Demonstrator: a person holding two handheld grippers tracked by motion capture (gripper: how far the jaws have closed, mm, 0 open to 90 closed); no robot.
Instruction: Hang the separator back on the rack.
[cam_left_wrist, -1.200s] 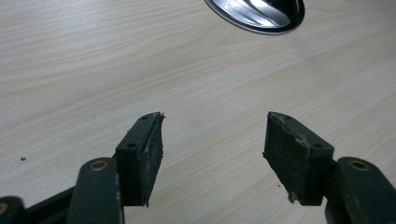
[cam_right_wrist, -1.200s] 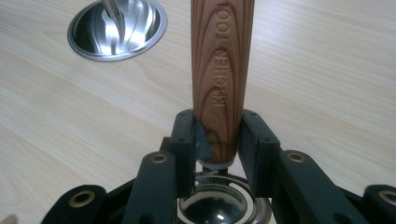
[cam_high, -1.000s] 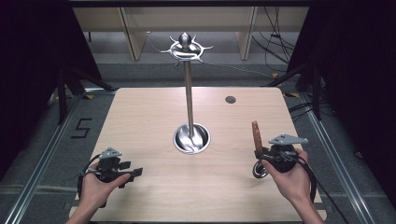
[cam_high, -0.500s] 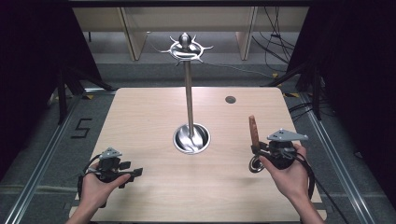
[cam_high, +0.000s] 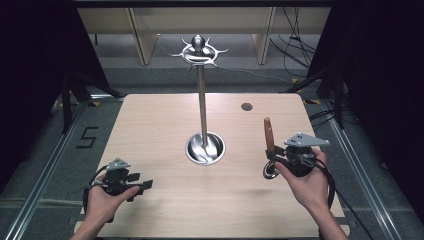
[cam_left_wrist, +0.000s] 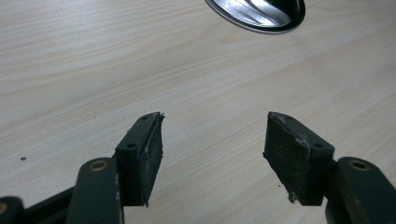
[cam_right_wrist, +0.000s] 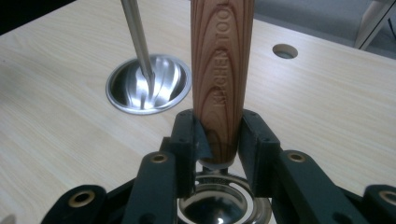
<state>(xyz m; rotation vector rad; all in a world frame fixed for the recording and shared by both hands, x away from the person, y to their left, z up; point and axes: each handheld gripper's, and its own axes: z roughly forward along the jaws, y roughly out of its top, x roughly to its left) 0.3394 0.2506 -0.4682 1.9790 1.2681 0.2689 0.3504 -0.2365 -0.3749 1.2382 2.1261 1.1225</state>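
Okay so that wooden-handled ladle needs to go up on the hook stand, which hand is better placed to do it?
The right. The right gripper is already shut on the ladle, handle upright, beside the stand. The left gripper is open over bare table, holding nothing.

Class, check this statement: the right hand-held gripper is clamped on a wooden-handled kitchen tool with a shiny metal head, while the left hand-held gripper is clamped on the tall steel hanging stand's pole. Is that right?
Not quite. The left hand-held gripper holds nothing: the left gripper view shows its jaws apart over the bare light wooden table. The right hand-held gripper does clamp the wooden-handled kitchen tool with a shiny metal head.
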